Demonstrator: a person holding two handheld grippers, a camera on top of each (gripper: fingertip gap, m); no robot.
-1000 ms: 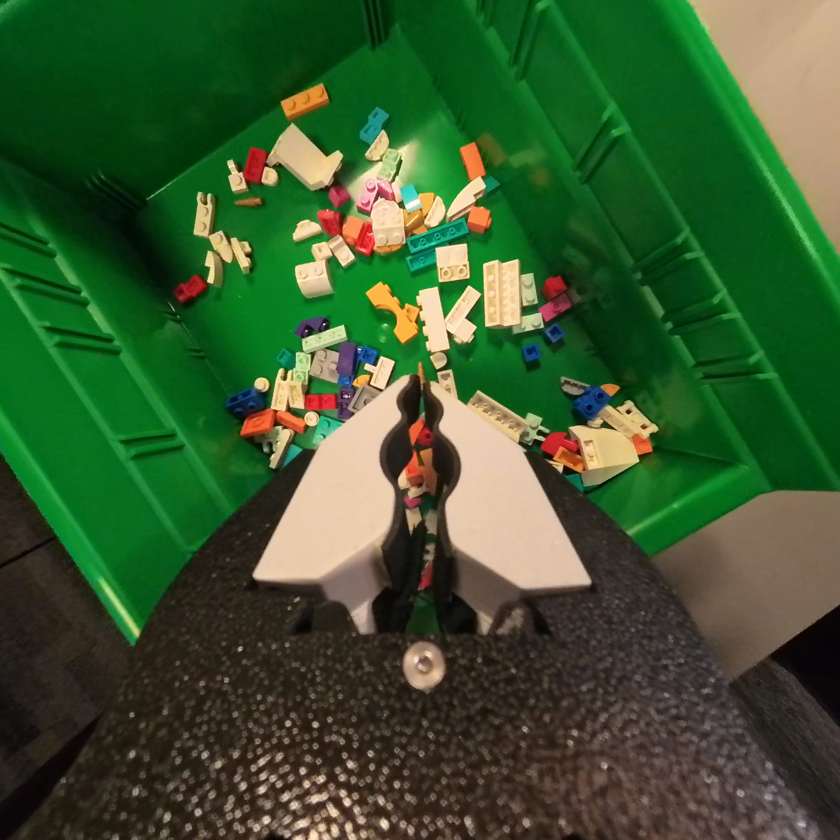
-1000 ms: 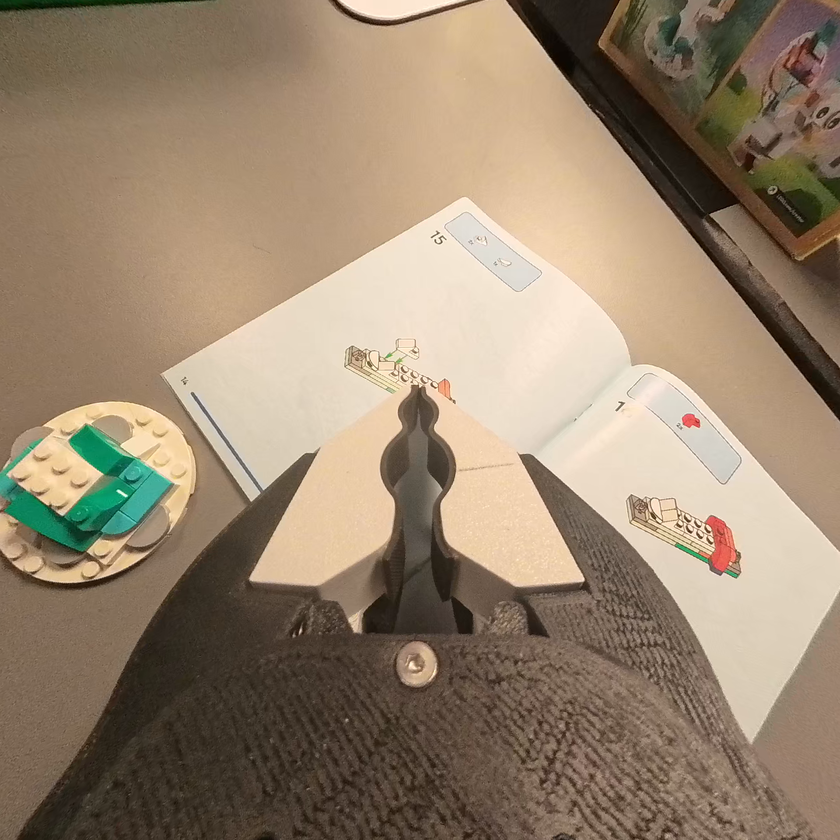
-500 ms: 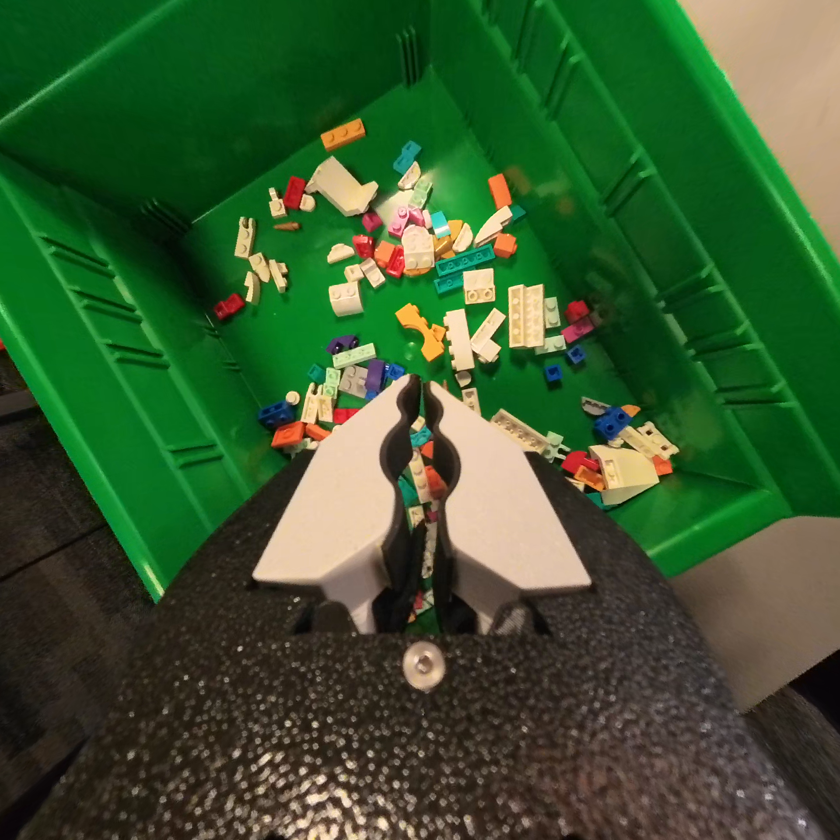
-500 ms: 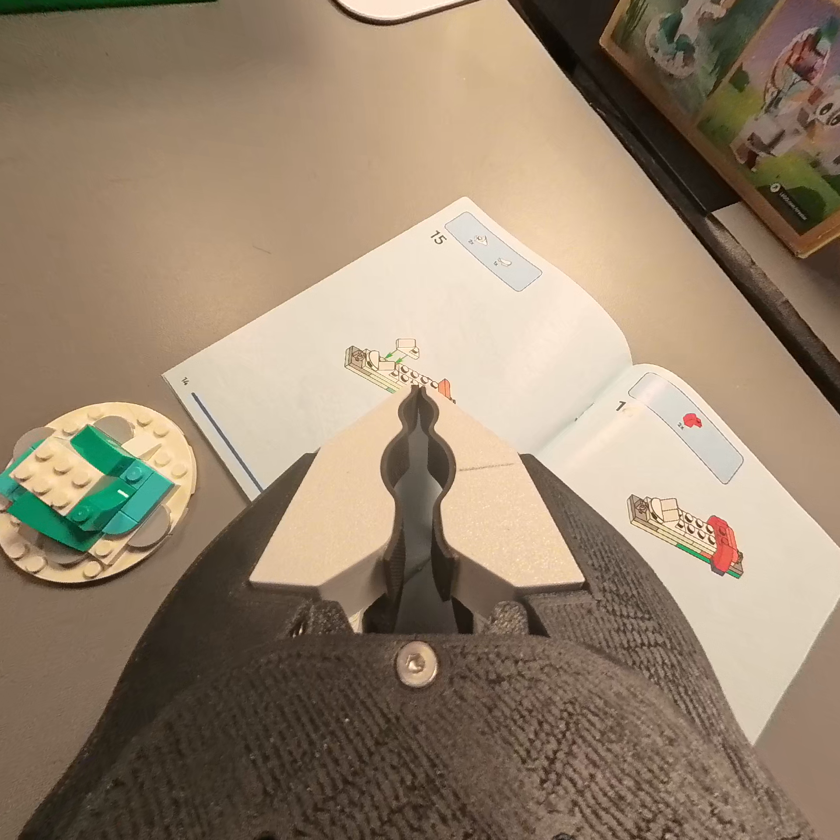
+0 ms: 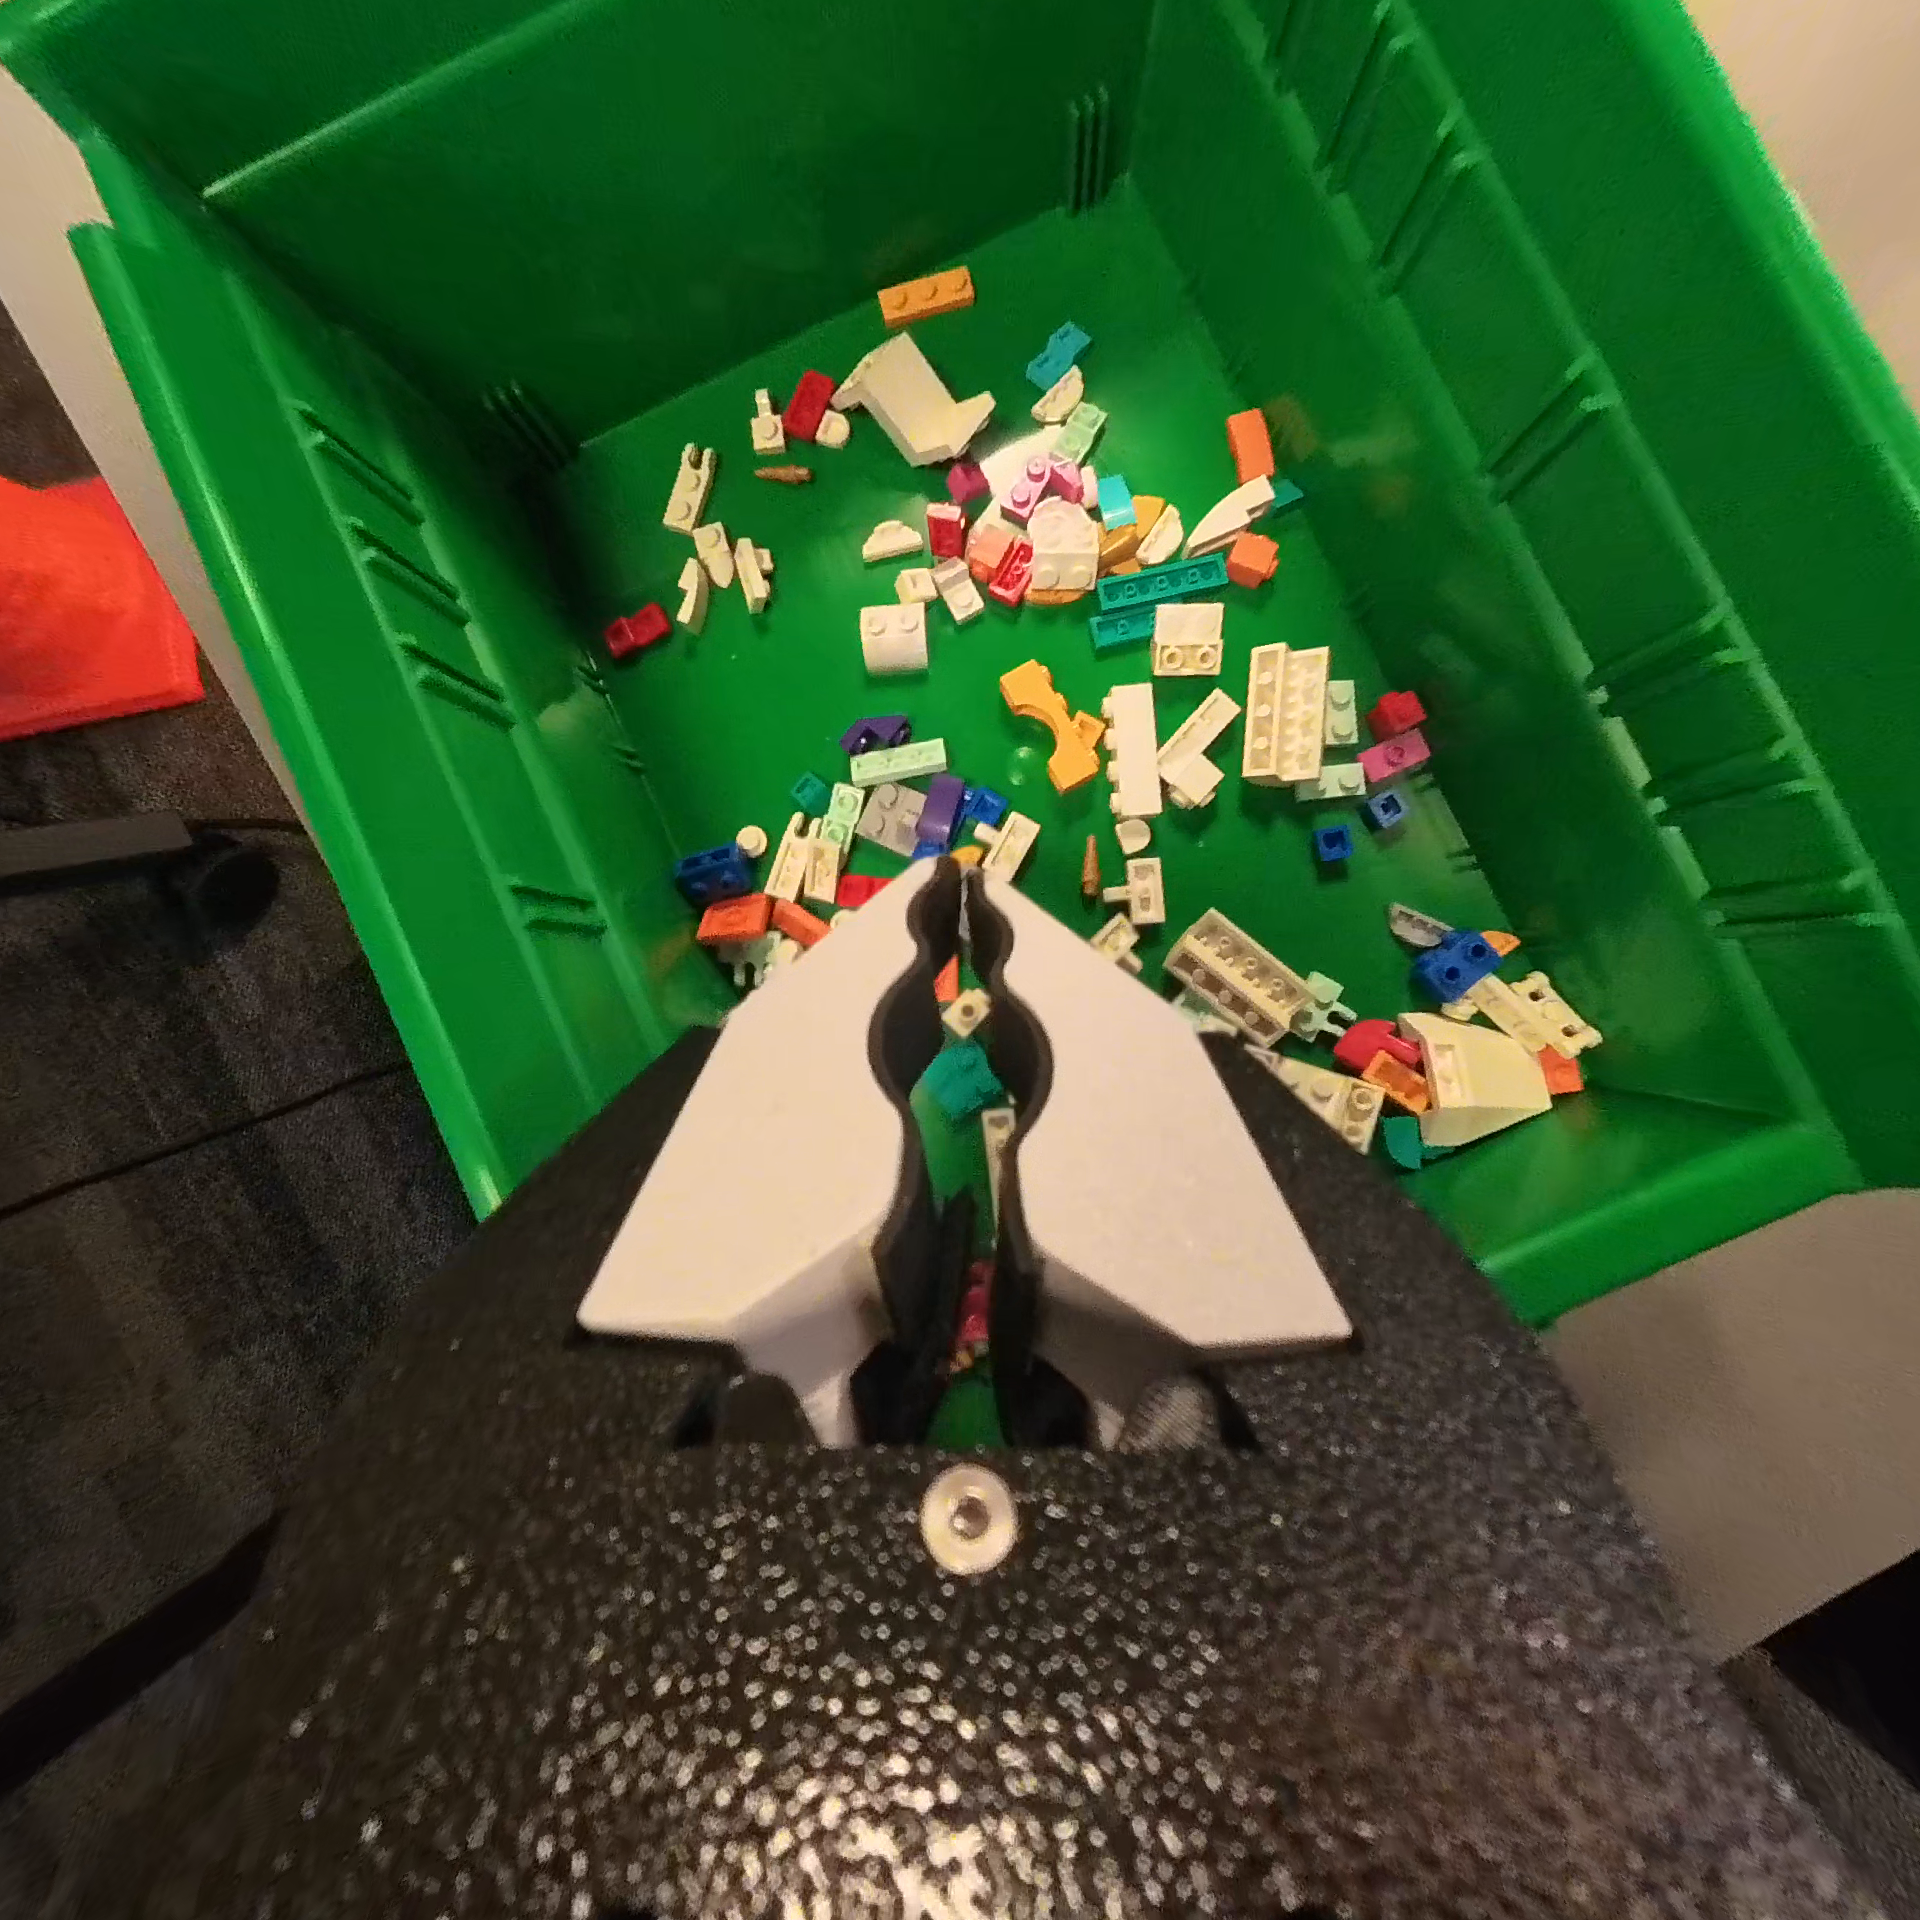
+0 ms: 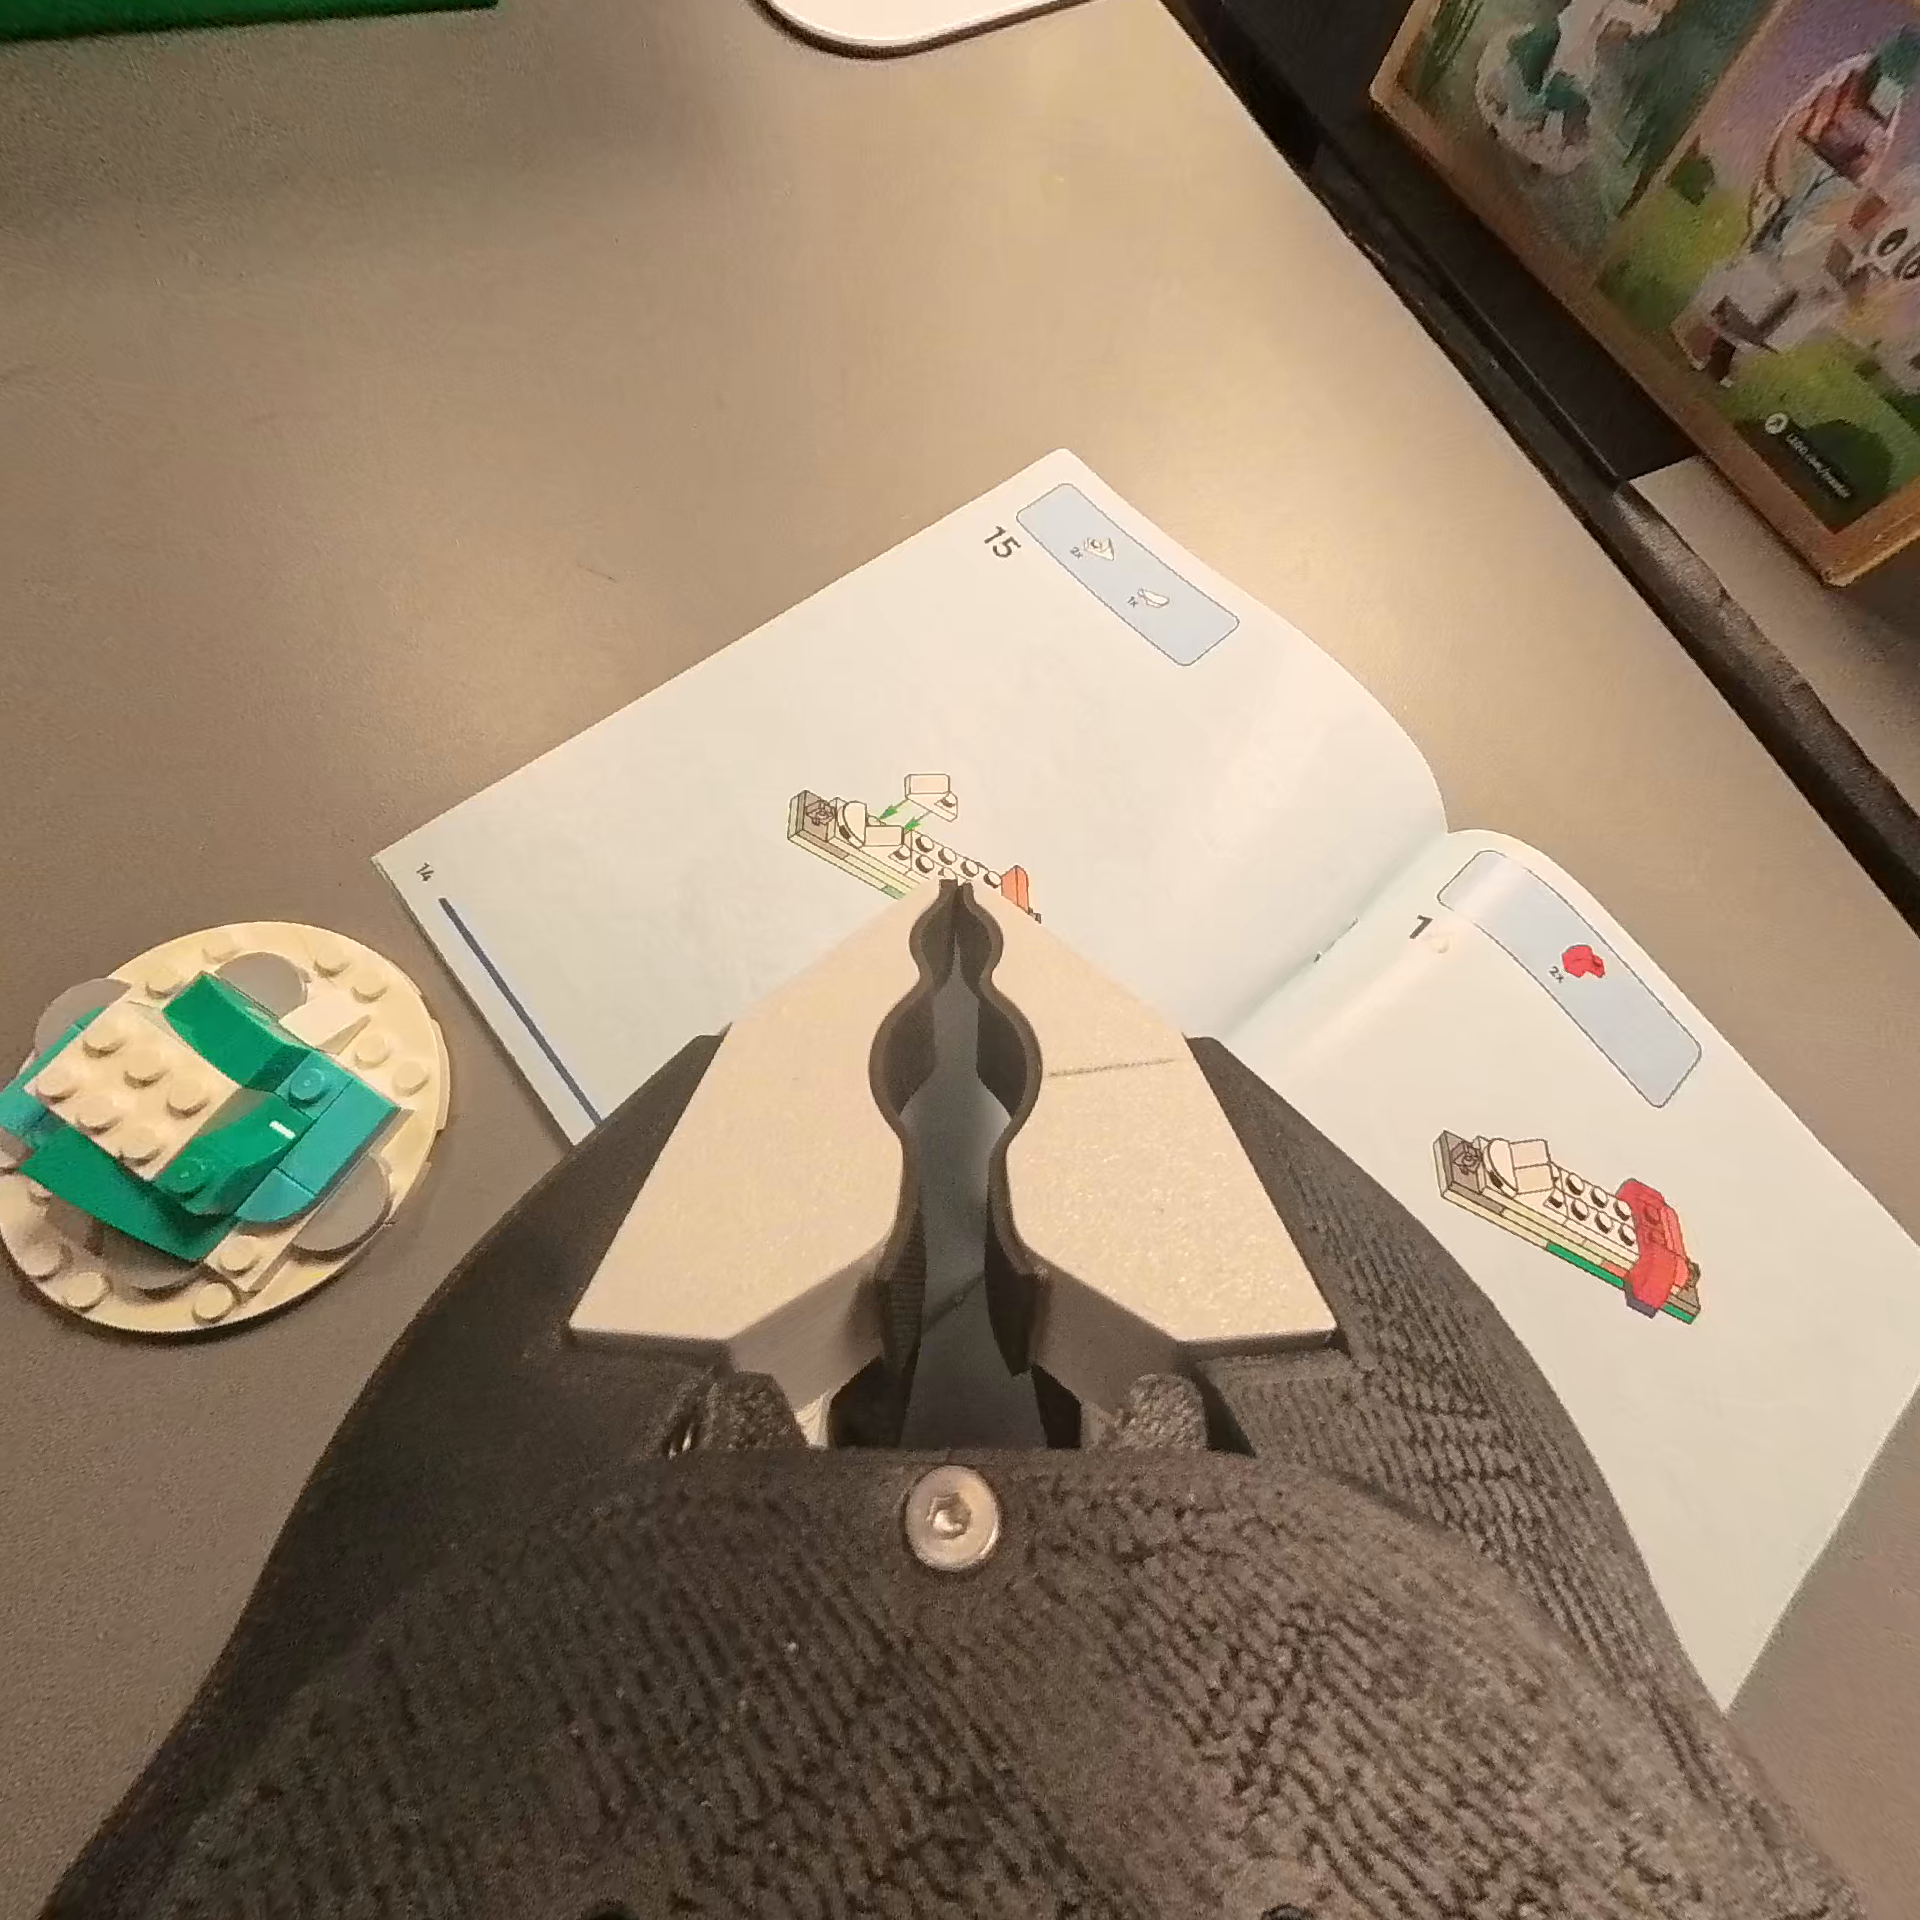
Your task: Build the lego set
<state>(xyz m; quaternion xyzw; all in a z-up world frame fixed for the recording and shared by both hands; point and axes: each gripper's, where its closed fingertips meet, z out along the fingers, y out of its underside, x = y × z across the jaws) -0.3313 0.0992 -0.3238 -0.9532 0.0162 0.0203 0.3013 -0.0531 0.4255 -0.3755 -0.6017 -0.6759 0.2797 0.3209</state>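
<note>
A green bin (image 5: 727, 260) holds several loose lego pieces (image 5: 1138, 748) in white, orange, teal, red and blue. My left gripper (image 5: 962, 883) hovers above the bin's near side, shut, with a thin white sliver pinched between its tips. My right gripper (image 6: 956, 891) is shut and empty, hovering over the open instruction booklet (image 6: 1039, 665) on the grey table. A partial build (image 6: 208, 1122), green and white bricks on a round white plate, lies to the left of the booklet.
The lego box (image 6: 1714, 208) stands beyond the table's dark right edge (image 6: 1558, 416). A white object (image 6: 904, 16) lies at the table's far side. A red thing (image 5: 73, 613) sits left of the bin, over dark floor.
My left gripper has risen up and back out of the bin, so more of the bin shows. The right gripper and the booklet have not moved.
</note>
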